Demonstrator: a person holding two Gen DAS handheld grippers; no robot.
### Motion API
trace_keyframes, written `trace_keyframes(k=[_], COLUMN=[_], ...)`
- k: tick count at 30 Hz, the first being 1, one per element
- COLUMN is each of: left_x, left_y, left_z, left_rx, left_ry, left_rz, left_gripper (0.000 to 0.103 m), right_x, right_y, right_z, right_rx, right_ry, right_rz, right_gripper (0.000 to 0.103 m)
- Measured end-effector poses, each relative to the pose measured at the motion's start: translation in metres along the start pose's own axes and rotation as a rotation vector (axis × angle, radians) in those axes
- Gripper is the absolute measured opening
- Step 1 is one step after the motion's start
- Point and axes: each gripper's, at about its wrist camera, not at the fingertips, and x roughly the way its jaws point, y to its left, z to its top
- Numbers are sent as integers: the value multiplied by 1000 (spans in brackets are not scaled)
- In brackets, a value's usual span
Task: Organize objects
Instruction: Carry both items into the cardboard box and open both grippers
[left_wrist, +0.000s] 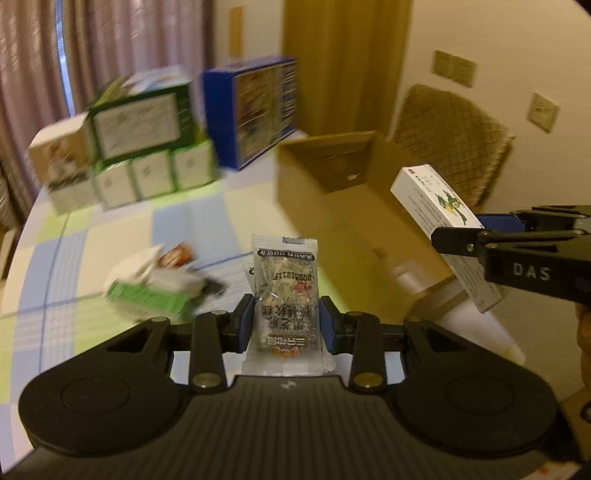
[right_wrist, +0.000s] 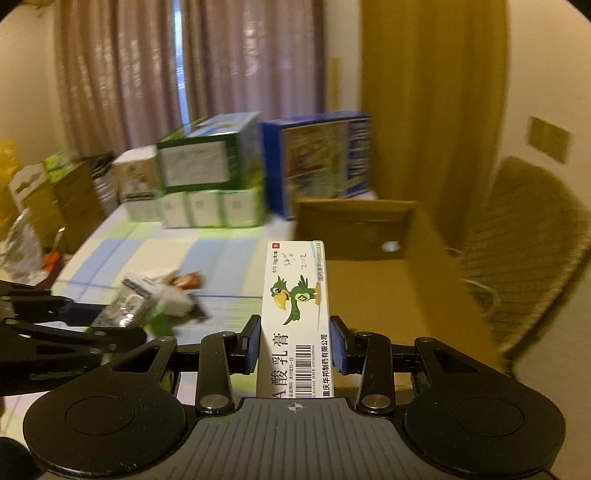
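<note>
My left gripper (left_wrist: 284, 325) is shut on a clear snack packet (left_wrist: 284, 291) with black print, held upright above the checked tablecloth. My right gripper (right_wrist: 295, 343) is shut on a long white ointment box (right_wrist: 297, 314) with a green bird on it. In the left wrist view that ointment box (left_wrist: 436, 210) and the right gripper (left_wrist: 458, 236) hang at the right, over the open cardboard box (left_wrist: 354, 206). The left gripper (right_wrist: 122, 325) with its packet (right_wrist: 125, 306) shows at the lower left of the right wrist view. Loose packets and a green carton (left_wrist: 155, 291) lie in a pile on the cloth.
Stacked green-and-white cartons (left_wrist: 144, 147) and a blue box (left_wrist: 255, 107) stand at the far side of the table (left_wrist: 55, 258). A wicker chair (right_wrist: 528, 243) sits to the right of the cardboard box (right_wrist: 373, 280). More boxes and bags (right_wrist: 48, 199) crowd the far left.
</note>
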Motion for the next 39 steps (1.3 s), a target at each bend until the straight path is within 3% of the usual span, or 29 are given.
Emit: trace_keyframes(k=[8, 15, 25, 39], left_x=[4, 17, 48, 113], left_y=[-63, -89, -108, -107], left_z=[26, 37, 52, 73], left_rx=[39, 45, 75, 86], left_ry=[-19, -12, 10, 60], left_rz=[-74, -97, -94, -105], left_gripper=[31, 31, 31, 32], right_x=[-28, -34, -6, 44], right_y=[-62, -97, -124, -153], right_z=[0, -3, 6, 24], right_rx=[45, 89, 110, 156], right_ry=[1, 22, 55, 94], right_rz=[-80, -81, -70, -61], right_gripper=[35, 35, 35, 35])
